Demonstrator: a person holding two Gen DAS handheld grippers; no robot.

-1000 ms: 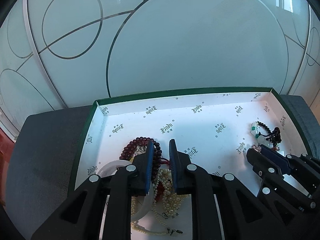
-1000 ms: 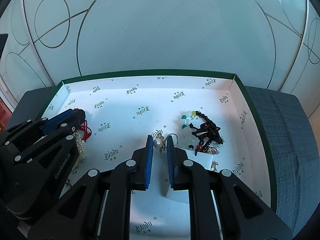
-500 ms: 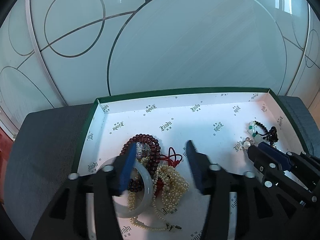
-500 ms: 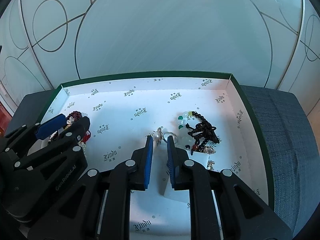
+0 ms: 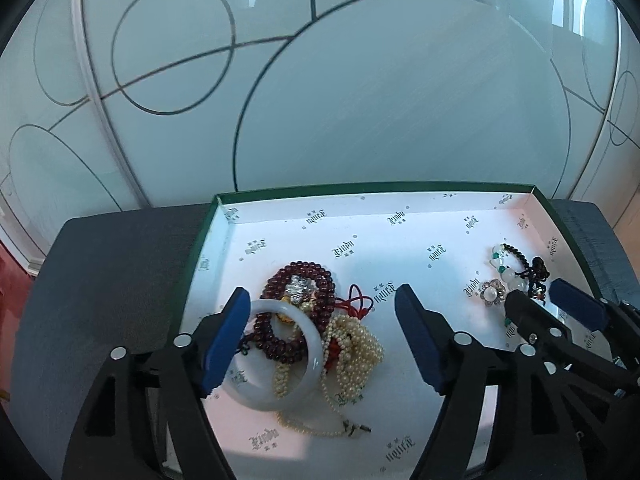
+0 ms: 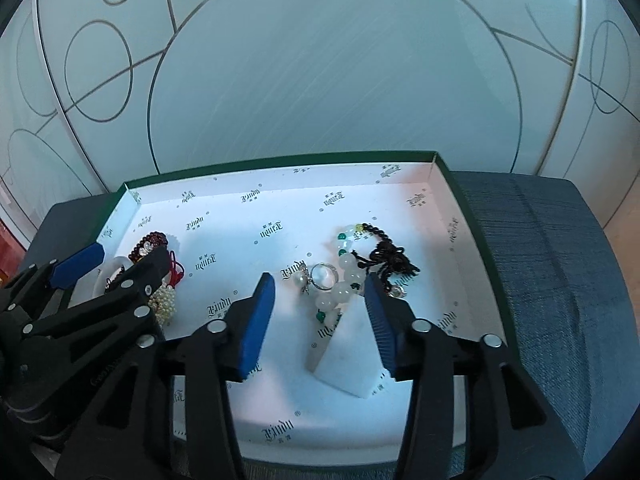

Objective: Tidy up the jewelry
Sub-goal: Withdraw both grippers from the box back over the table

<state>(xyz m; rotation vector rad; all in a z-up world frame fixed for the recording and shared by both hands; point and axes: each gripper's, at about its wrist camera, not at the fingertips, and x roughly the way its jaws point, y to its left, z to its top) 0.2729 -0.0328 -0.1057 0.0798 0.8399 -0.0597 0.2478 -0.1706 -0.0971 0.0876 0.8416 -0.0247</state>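
A green-rimmed white box [image 5: 400,188] holds the jewelry. At its left lie a dark red bead bracelet [image 5: 320,276], a white jade bangle [image 5: 308,360] and a pearl necklace [image 5: 356,348] in a heap. My left gripper [image 5: 324,332] is open and empty above that heap. At the right lie a pearl ring [image 6: 310,278], a white and green bead bracelet [image 6: 344,280] and a black bead string [image 6: 390,258]. My right gripper [image 6: 320,316] is open and empty, just behind the ring and white beads.
The box [image 6: 460,196] sits on a dark grey fabric seat [image 6: 552,264]. A white card [image 6: 348,356] stands inside the box near the right gripper. A frosted glass wall [image 5: 360,100] with circle lines is close behind.
Both grippers opened wide and pulled back a little. The left one let go over the heap at the left; the right one opened behind the pearl ring.
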